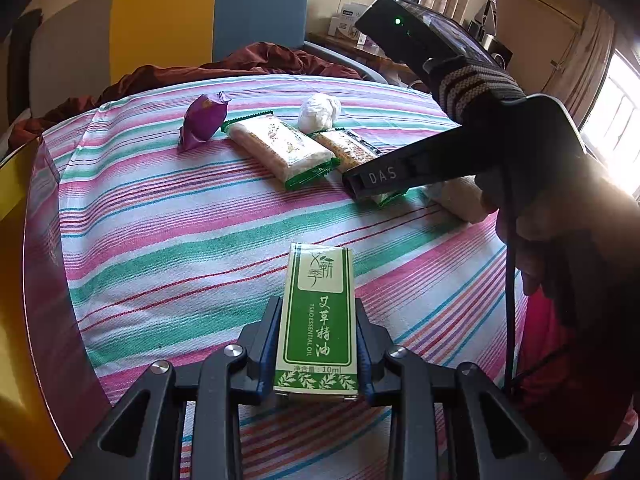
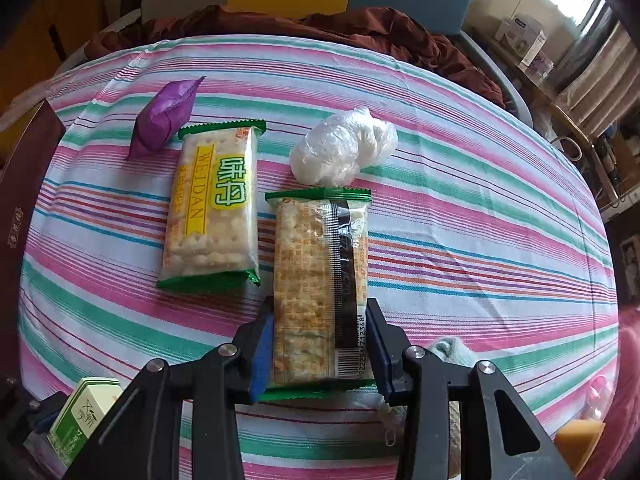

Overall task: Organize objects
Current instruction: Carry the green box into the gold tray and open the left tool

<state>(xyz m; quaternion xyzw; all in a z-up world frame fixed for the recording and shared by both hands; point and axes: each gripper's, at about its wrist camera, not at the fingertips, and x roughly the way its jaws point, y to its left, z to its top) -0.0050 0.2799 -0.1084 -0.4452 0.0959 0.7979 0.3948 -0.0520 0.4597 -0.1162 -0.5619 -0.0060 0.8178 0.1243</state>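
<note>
A striped cloth (image 2: 460,208) in pink, green and white covered the bench, and small items lay across it. The left tool (image 1: 318,344) was clamped on a green and white essential oil box (image 1: 318,320), holding it by its long sides with the box pointing away from the camera, low over the near part of the cloth. The right tool (image 2: 318,344) had its blue pads against both sides of a cracker packet (image 2: 320,280) that lay label-down, barcode showing; its near end sat between the pads and the rest lay on the cloth. Whether the packet was already lifted could not be told.

Just left of that packet, a second cracker packet (image 2: 212,216) lay almost parallel with its yellow label up. A purple wrapped item (image 2: 164,120) rested at that packet's far left corner, and a crumpled white plastic bundle (image 2: 340,152) sat just beyond the gripped packet. A dark red box (image 2: 24,184) stood at the left edge of the bench.

Judging by the layout, the sorting looked partly done: the two packets were lined up side by side, while the oil box and the gripped packet had no settled place yet, and the purple item and bundle seemed loosely placed.
</note>
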